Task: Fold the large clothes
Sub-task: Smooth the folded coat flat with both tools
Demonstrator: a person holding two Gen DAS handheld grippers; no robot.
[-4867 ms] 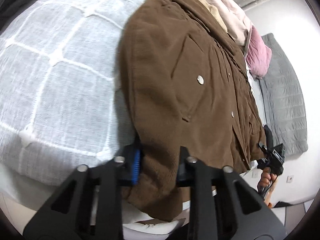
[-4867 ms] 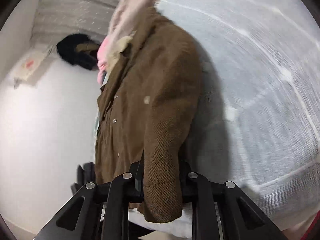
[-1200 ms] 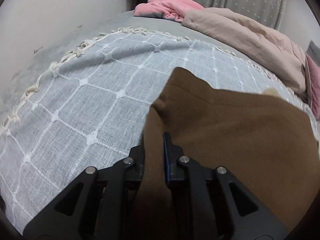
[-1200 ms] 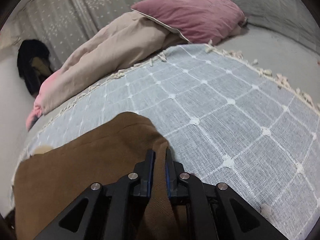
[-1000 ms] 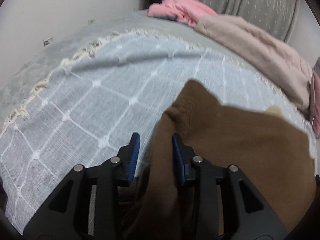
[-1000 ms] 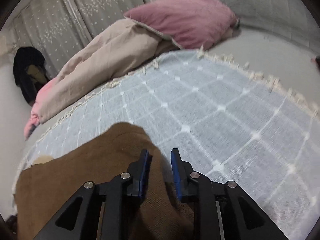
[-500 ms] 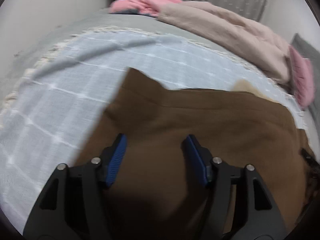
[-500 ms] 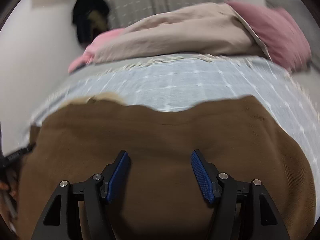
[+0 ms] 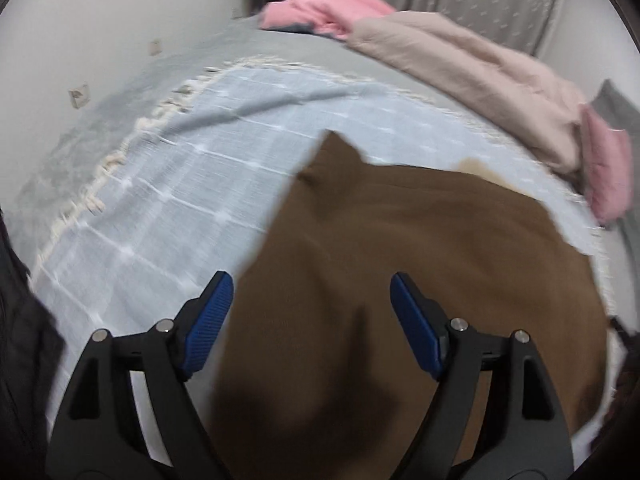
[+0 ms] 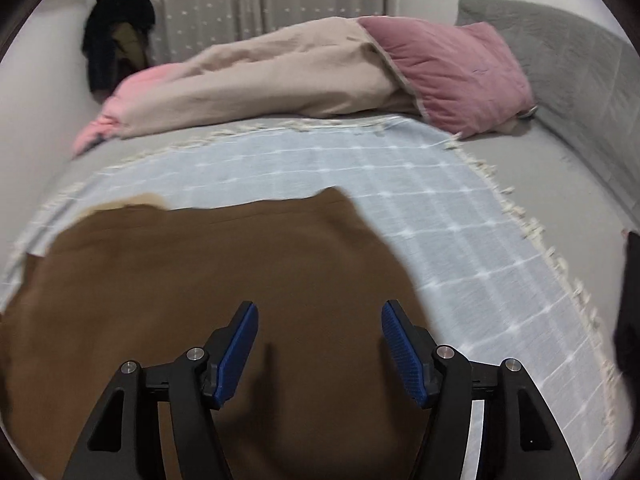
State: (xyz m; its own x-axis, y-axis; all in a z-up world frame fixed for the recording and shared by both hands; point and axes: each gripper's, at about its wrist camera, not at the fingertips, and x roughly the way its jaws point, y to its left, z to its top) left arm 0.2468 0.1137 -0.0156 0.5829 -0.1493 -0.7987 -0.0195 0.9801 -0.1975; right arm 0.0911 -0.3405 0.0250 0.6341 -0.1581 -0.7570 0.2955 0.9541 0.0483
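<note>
Now the left tongs [image 9: 311, 316] are opening wider, with their blue pads [image 9: 210, 322] far apart and nothing pinched between them. The right tongs [image 10: 318, 344] stand open too, and they hold nothing. Both hang just above the brown jacket [image 9: 400, 280], which only shows behind the gap, not in a grip.

The jacket lies spread out on the blue checked blanket [image 10: 400, 184] on the bed. Its smooth side faces up. One pointed bit sticks out at the far edge, and a pale patch of lining peeks out near that edge.

Past the blanket there is a beige quilt [image 10: 280, 76], a pink pillow [image 10: 448, 68] and some pink cloth [image 9: 328, 12] by the curtain [image 10: 260, 0].

It looks like one fold has been laid down and the jacket let go. To do this step well, lift both tongs straight off so the cloth does not get dragged. Then check that the edges line up and press out any bumps. For the next fold, grab two corners on the same side, one with each tongs, and bring them across together. If one side goes faster, the jacket may end up crooked.
</note>
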